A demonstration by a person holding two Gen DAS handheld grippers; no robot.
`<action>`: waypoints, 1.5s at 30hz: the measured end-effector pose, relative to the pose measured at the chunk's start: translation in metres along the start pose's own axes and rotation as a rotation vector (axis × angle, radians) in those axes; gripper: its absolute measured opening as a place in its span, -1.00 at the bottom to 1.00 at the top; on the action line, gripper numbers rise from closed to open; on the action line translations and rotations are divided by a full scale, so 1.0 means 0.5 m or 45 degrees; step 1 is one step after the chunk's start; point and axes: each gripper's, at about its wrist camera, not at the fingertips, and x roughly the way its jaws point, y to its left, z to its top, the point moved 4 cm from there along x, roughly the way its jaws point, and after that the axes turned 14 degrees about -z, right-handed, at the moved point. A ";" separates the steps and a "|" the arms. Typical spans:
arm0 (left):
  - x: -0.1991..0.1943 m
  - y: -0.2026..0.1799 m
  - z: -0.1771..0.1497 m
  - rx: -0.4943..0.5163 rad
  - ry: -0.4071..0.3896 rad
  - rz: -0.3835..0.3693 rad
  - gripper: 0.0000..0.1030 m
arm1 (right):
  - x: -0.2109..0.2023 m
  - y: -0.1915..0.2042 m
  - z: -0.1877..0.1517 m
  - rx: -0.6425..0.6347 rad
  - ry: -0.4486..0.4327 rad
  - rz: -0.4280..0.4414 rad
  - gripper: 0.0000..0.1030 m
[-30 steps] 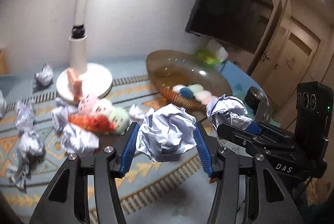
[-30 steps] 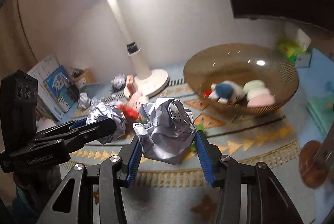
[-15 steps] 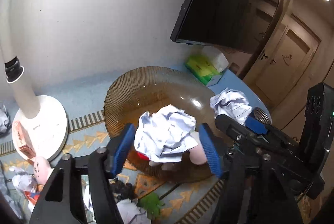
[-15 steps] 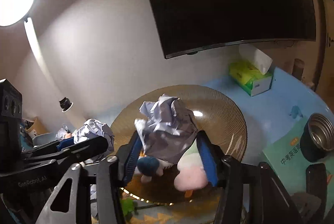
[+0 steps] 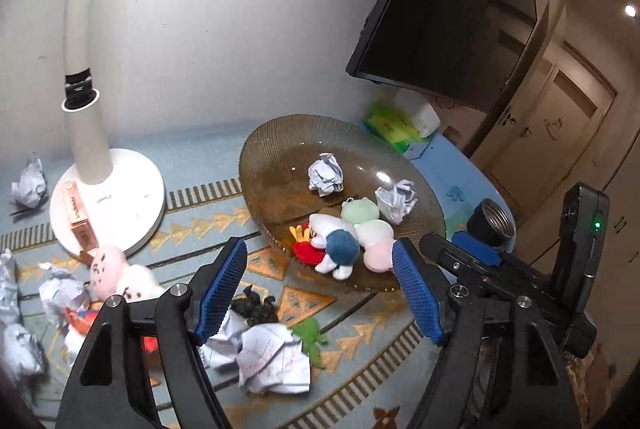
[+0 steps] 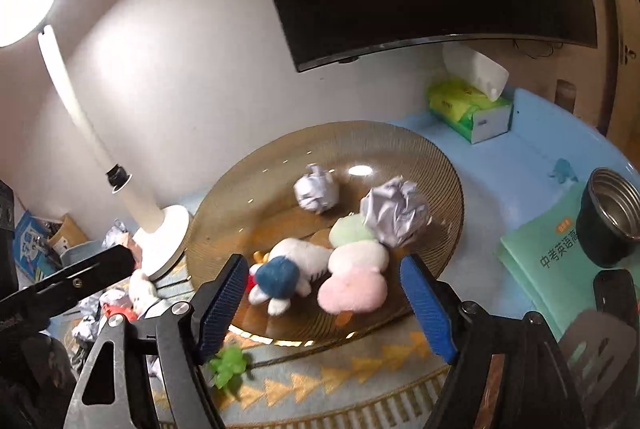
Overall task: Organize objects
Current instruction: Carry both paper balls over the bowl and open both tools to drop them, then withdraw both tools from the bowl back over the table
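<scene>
An amber glass bowl [image 5: 272, 165] [image 6: 248, 197] holds several plush toys [image 5: 334, 243] [image 6: 288, 269] and two crumpled paper balls [image 5: 326, 174] [image 5: 394, 199], which the right wrist view also shows [image 6: 316, 191] [image 6: 396, 211]. My left gripper [image 5: 318, 249] hangs open before the bowl's near rim with nothing between its pads. My right gripper [image 6: 323, 263] is open and empty over the same rim. More paper balls [image 5: 274, 357] [image 5: 60, 293] and a pink plush [image 5: 106, 269] lie on the patterned mat to the left.
A white lamp base [image 5: 108, 197] with a small box [image 5: 78, 217] on it stands left of the bowl. A tissue box [image 6: 472, 109], a metal cup [image 6: 612, 217] and a green book [image 6: 548, 261] sit to the right. A green toy [image 5: 310, 335] lies on the mat.
Both grippers carried a paper ball from the mat to above the bowl and opened. The two balls now lie in the bowl, and both pairs of jaws are empty.
</scene>
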 end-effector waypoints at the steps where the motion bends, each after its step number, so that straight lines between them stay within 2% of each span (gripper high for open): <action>1: -0.022 -0.003 -0.010 0.000 -0.017 0.005 0.43 | -0.009 0.008 -0.006 -0.006 0.000 0.015 0.50; 6: -0.118 0.000 -0.079 -0.013 -0.067 0.030 0.43 | -0.056 0.072 -0.037 -0.064 -0.001 0.135 0.50; 9: -0.170 0.037 -0.152 -0.105 -0.111 0.069 0.43 | -0.093 0.132 -0.077 -0.107 -0.013 0.242 0.50; 11: -0.204 0.076 -0.206 -0.160 -0.128 0.168 0.43 | -0.108 0.178 -0.116 -0.157 -0.028 0.282 0.50; 13: -0.239 0.121 -0.252 -0.210 -0.154 0.291 0.43 | -0.114 0.224 -0.160 -0.229 -0.050 0.278 0.50; 16: -0.287 0.181 -0.293 -0.297 -0.199 0.442 0.43 | -0.124 0.268 -0.202 -0.227 -0.087 0.296 0.50; 21: -0.324 0.239 -0.316 -0.360 -0.256 0.580 0.43 | -0.121 0.348 -0.244 -0.330 -0.048 0.339 0.50; 25: -0.332 0.277 -0.336 -0.475 -0.270 0.529 0.43 | -0.097 0.374 -0.272 -0.384 -0.017 0.329 0.50; 28: -0.344 0.289 -0.339 -0.517 -0.309 0.508 0.43 | -0.054 0.375 -0.287 -0.384 0.089 0.303 0.50; 34: -0.338 0.285 -0.344 -0.509 -0.295 0.493 0.43 | -0.026 0.359 -0.285 -0.313 0.172 0.325 0.50; 41: -0.338 0.287 -0.346 -0.499 -0.296 0.500 0.43 | -0.038 0.373 -0.290 -0.371 0.137 0.300 0.50; 45: -0.343 0.281 -0.347 -0.491 -0.303 0.501 0.43 | -0.068 0.368 -0.281 -0.366 0.024 0.279 0.50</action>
